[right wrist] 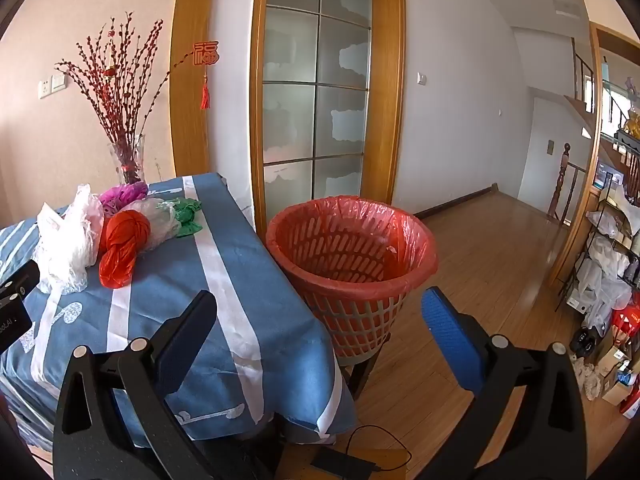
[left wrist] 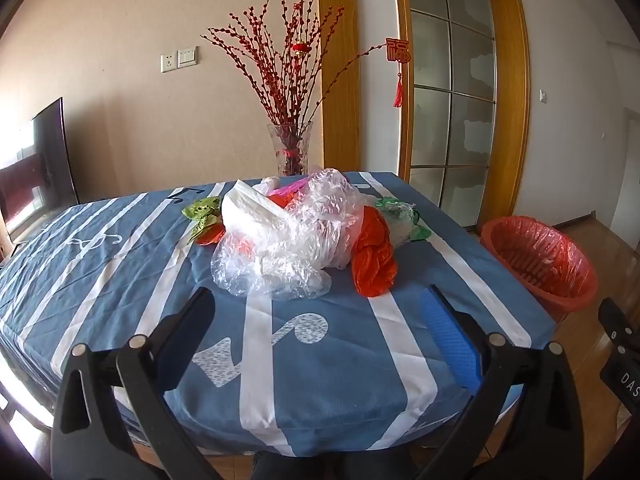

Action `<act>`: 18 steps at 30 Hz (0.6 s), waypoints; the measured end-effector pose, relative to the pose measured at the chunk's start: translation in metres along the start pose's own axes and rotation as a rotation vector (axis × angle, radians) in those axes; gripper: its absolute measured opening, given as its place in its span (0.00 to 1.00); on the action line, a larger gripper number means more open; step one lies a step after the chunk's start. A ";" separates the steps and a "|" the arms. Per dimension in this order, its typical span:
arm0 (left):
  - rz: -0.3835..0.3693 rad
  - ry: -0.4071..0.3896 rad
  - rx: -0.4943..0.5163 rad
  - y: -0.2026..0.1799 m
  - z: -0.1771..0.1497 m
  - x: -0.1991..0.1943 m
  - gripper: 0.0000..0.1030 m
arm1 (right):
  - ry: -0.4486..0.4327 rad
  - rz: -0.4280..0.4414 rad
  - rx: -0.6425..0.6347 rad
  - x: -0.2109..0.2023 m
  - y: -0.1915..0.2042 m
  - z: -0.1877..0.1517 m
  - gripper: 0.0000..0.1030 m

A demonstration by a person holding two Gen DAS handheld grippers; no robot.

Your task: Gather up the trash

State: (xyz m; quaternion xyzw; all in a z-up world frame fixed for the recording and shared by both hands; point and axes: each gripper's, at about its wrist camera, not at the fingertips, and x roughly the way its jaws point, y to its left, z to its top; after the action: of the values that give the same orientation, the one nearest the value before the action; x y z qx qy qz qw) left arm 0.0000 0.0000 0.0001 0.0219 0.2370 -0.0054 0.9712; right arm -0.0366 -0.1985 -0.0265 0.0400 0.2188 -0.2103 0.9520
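Observation:
A heap of crumpled plastic bags lies on the blue striped tablecloth (left wrist: 120,264): a large clear bag (left wrist: 288,240), an orange-red bag (left wrist: 374,256), a green one (left wrist: 404,220) and a pink one (right wrist: 122,196) behind. My left gripper (left wrist: 320,312) stands open just short of the heap, nothing between its fingers. The right gripper (right wrist: 320,312) is open too, held over the table's right edge, facing the red-lined basket (right wrist: 352,248). The orange-red bag (right wrist: 122,248) lies to its left.
A glass vase (left wrist: 290,152) with red twigs stands at the table's far edge. The basket (left wrist: 540,260) sits on a stool at the table's right side. A shelf (right wrist: 608,248) with bags and boxes lines the right wall. A cable and adapter (right wrist: 344,460) lie on the wooden floor.

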 end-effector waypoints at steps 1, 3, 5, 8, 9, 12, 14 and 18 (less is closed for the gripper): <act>-0.001 -0.001 -0.001 0.000 0.000 0.000 0.96 | 0.000 0.000 0.000 0.000 0.000 0.000 0.98; 0.000 -0.002 0.000 0.000 0.000 0.000 0.96 | -0.001 0.000 -0.002 0.000 0.000 0.000 0.98; 0.000 0.002 0.000 0.000 0.000 0.000 0.96 | 0.000 -0.001 -0.003 0.000 0.000 0.000 0.98; 0.000 -0.001 0.000 0.000 0.000 0.000 0.96 | 0.000 -0.001 -0.003 0.000 0.000 0.000 0.98; 0.000 0.000 0.000 0.000 0.000 -0.001 0.96 | 0.000 -0.001 -0.002 0.000 0.000 0.000 0.98; 0.000 -0.001 0.000 0.000 0.000 0.000 0.96 | -0.001 -0.002 -0.003 0.000 0.000 0.000 0.98; -0.001 0.001 0.000 0.000 0.000 -0.001 0.96 | -0.001 -0.002 -0.003 0.000 0.000 0.000 0.98; -0.001 0.001 0.001 -0.003 -0.001 0.002 0.96 | -0.001 -0.002 -0.003 0.000 -0.001 0.001 0.98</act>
State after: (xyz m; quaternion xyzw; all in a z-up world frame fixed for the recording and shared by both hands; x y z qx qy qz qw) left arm 0.0016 -0.0029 -0.0016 0.0222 0.2373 -0.0060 0.9712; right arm -0.0365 -0.1993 -0.0258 0.0382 0.2189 -0.2109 0.9519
